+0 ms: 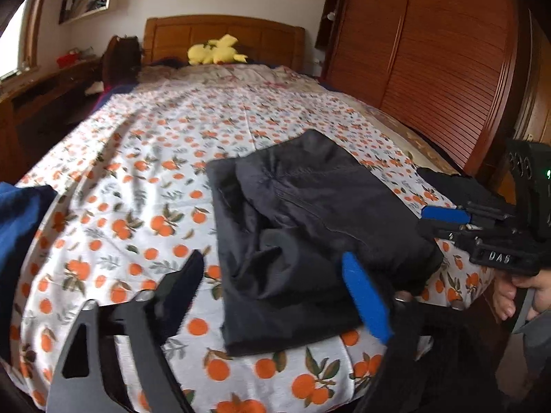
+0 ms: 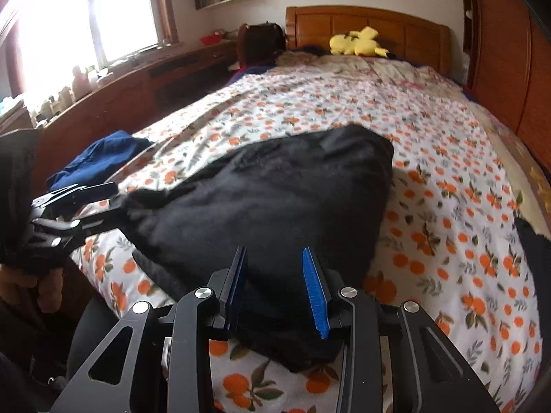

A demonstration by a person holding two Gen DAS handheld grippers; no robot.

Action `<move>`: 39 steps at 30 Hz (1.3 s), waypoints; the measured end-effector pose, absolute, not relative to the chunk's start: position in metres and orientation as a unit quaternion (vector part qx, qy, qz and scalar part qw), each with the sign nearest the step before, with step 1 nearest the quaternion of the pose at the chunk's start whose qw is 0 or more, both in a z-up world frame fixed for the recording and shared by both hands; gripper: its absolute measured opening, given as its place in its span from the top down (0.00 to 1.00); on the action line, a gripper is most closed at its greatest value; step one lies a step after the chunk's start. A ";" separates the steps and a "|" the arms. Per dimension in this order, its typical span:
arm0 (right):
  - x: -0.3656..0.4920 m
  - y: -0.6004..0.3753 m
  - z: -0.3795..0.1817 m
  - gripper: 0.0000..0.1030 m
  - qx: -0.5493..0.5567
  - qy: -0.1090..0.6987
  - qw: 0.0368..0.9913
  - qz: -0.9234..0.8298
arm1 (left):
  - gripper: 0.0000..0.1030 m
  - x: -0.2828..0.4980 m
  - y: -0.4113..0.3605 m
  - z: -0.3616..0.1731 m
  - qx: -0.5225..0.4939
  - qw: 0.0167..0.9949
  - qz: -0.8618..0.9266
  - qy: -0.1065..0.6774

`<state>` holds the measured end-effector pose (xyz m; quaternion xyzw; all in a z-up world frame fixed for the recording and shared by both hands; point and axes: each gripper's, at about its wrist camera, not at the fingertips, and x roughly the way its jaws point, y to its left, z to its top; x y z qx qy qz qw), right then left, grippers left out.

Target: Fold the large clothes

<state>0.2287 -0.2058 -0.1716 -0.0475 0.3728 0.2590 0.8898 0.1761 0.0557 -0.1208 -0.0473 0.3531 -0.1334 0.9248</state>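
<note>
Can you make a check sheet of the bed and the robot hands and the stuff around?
Surface: bed with orange-print sheet, wrinkled.
Job's things: black garment lying folded near the bed's foot.
Clutter: blue cloth at the bed's edge; yellow plush toy by the headboard.
Grippers: left gripper open, over the garment's near edge; right gripper open, garment between its fingers, not clearly pinched.
Cables: nothing seen.
Surroundings: wooden wardrobe, window, long wooden desk.

This was a home bedroom: a bed (image 1: 144, 158) under an orange-print sheet, a wooden headboard (image 1: 224, 39) with a yellow plush toy (image 2: 358, 46) at the far end, a slatted wardrobe (image 1: 430, 58) right, a window (image 2: 86, 17) and desk (image 2: 137, 86) left.
</note>
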 end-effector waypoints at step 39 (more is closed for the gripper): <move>0.261 -0.203 -0.174 0.57 -0.081 0.383 0.885 0.252 | 0.93 0.177 0.078 -0.179 -0.052 0.911 -0.131 0.387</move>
